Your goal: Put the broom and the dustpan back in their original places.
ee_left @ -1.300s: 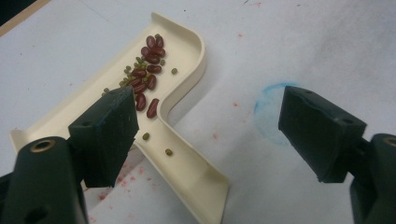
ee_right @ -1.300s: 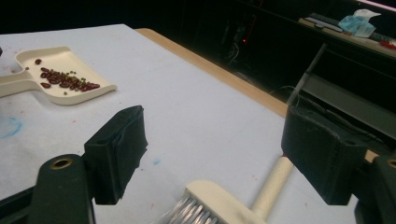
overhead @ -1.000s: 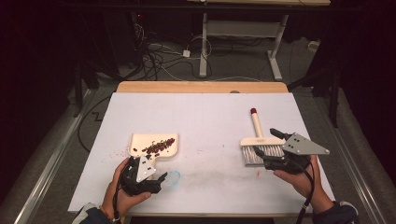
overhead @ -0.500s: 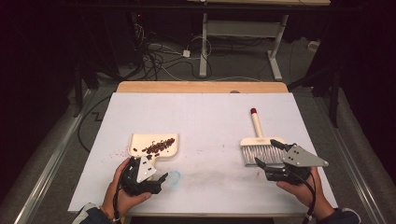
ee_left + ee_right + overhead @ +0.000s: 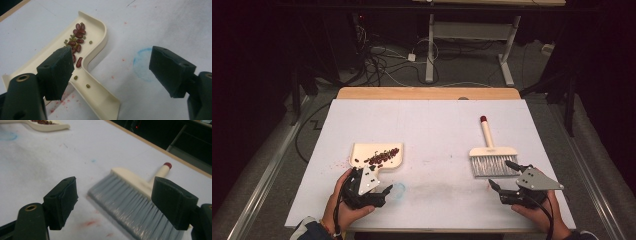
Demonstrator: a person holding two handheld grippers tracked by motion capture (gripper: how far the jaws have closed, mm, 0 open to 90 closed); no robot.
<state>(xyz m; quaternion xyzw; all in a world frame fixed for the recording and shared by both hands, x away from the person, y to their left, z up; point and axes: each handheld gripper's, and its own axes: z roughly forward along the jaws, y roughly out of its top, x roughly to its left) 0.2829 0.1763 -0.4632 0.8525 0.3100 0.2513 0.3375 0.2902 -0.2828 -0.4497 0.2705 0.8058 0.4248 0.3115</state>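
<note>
The dustpan [image 5: 362, 151] is cream, and the beans [image 5: 78, 41] in it are dark red with a few small olive-green ones mixed in. The brush [image 5: 490, 159] has a cream handle with a red tip and pale grey bristles. The table sheet [image 5: 432, 130] is white, marked with a faint blue ring [image 5: 143, 63] and scattered red specks. Both grippers are black, with grey plates.

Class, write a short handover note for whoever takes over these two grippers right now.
Left gripper: open, empty, just behind the dustpan handle.
Right gripper: open, empty, by the bristles of the brush.
Done: the beans lie in the dustpan; the brush lies flat on the table.
Left: probably lifting the dustpan to empty it; red smears and a blue ring remain.
</note>
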